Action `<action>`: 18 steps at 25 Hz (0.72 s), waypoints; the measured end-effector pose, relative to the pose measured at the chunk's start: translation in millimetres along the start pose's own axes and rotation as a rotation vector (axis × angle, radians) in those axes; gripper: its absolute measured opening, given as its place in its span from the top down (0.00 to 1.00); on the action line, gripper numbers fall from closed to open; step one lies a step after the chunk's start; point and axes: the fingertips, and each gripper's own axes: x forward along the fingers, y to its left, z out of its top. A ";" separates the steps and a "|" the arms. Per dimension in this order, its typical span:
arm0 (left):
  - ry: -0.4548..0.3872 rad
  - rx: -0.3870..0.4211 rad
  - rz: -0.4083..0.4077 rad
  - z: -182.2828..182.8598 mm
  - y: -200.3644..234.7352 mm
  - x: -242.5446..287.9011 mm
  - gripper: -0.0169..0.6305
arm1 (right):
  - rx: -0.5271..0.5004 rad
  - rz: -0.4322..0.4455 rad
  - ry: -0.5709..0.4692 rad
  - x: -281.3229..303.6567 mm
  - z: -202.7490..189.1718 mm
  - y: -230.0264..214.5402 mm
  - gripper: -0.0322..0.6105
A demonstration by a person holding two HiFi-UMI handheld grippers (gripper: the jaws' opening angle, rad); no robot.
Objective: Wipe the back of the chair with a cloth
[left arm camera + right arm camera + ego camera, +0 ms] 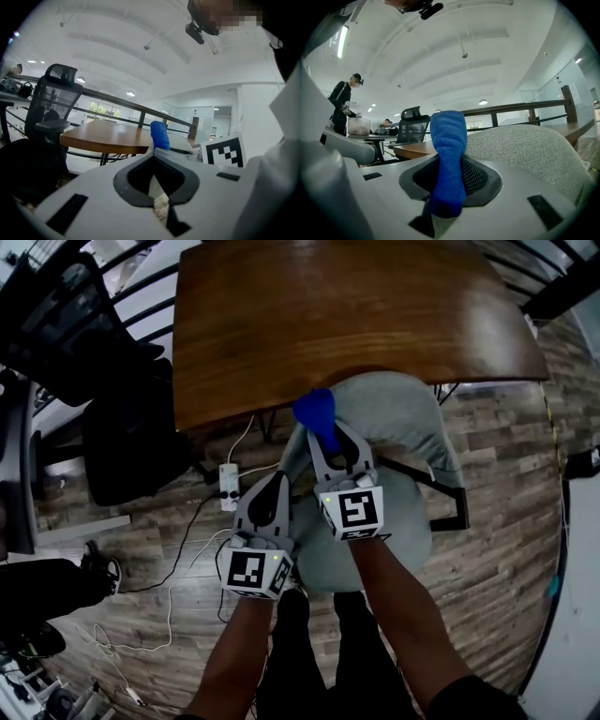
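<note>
A grey fabric chair (398,418) stands pushed up to a brown wooden table (347,315), its back toward me. My right gripper (327,441) is shut on a blue cloth (317,415), held over the top edge of the chair's back. In the right gripper view the blue cloth (447,154) stands upright out of the shut right gripper (446,187), with the grey chair back (525,150) just to its right. My left gripper (280,486) hangs lower left of the chair, shut and holding nothing. The left gripper view shows the left gripper (157,187) and the cloth (160,136) beyond.
A black mesh office chair (103,352) stands left of the table. A white power strip (228,487) and cables lie on the wood floor. A black frame (450,498) juts out at the chair's right. A person (344,101) stands far off beside desks.
</note>
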 end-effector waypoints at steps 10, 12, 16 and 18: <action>0.012 -0.017 -0.017 -7.3 -21.5 13.5 0.97 | 0.018 -0.019 -0.006 -4.9 -5.7 -26.2 0.76; 0.021 -0.021 -0.025 -9.3 -27.4 14.4 0.97 | 0.007 -0.031 -0.004 -6.2 -6.7 -34.9 0.76; 0.031 -0.028 -0.037 -14.0 -38.4 19.6 0.97 | 0.020 -0.078 -0.022 -10.1 -3.3 -60.4 0.76; 0.030 -0.033 -0.043 -15.2 -44.9 22.4 0.97 | 0.026 -0.105 -0.037 -12.7 0.9 -73.9 0.76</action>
